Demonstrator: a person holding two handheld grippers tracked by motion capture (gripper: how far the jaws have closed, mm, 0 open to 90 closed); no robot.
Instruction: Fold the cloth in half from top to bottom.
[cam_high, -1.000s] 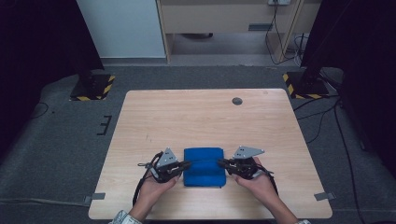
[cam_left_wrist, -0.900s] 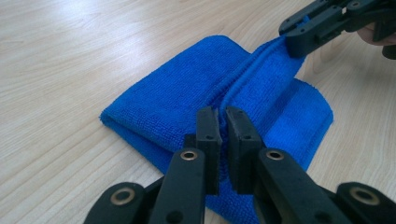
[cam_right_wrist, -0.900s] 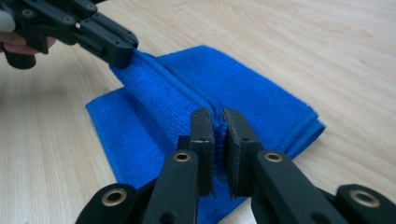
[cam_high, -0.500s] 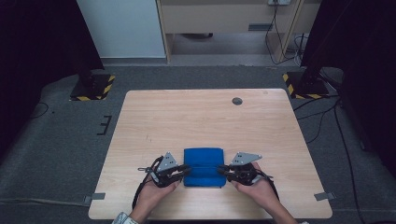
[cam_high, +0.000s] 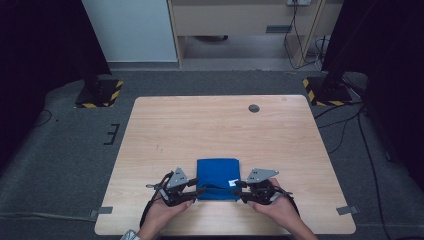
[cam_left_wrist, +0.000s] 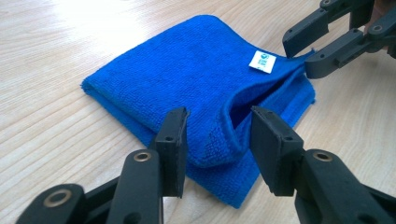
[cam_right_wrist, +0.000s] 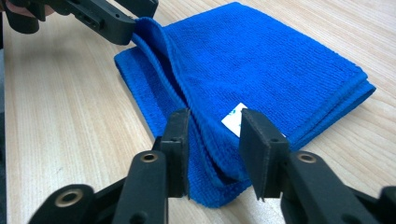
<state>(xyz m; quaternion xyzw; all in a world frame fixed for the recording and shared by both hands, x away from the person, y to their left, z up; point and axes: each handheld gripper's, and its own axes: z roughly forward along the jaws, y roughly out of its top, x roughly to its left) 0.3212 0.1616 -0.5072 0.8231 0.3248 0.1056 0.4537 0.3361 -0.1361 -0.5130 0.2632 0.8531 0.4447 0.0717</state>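
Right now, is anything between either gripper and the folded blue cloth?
Nothing visible. The left gripper and right gripper sit at the near corners of the blue cloth, a corner fold lying between each one's jaws. Both sets of jaws have just been opening. Around it the table lies bare.

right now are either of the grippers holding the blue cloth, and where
Neither holds it. The left gripper and right gripper, jaws just opening, each straddle a near corner of the folded blue microfibre cloth, pads apart.
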